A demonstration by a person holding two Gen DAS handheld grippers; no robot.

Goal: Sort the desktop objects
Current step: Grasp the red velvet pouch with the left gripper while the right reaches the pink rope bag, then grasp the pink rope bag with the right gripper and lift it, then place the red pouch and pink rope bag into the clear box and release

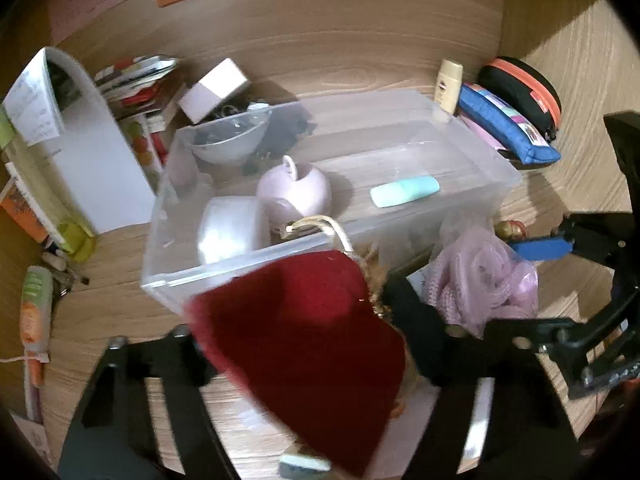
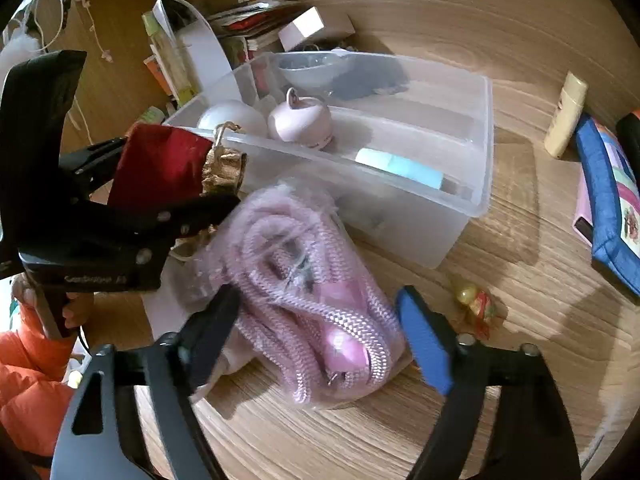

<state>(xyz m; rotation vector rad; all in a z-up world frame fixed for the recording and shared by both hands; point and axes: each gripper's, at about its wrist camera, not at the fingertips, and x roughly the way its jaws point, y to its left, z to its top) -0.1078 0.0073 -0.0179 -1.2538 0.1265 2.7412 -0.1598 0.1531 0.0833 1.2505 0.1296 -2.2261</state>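
Observation:
My left gripper [image 1: 320,344] is shut on a red velvet pouch [image 1: 304,344] with a gold neck and cord, held just above the near rim of a clear plastic bin [image 1: 168,280]. In the right wrist view the pouch [image 2: 160,164] sits between the left gripper's fingers [image 2: 132,220]. The bin [image 2: 476,168] holds a pink round gadget [image 1: 294,192], a white round case [image 1: 232,228] and a mint tube [image 1: 404,196]. My right gripper [image 2: 316,320] is open around a bagged pink rope [image 2: 308,300] lying on the desk before the bin; whether its fingers touch the bag is unclear.
A blue pencil case [image 1: 508,124], a black-and-orange case [image 1: 524,92] and a cream bottle [image 1: 448,86] lie right of the bin. Books, a white stand [image 1: 100,160] and a glass bowl [image 1: 232,140] crowd the back left. A wrapped candy [image 2: 476,304] lies on the desk.

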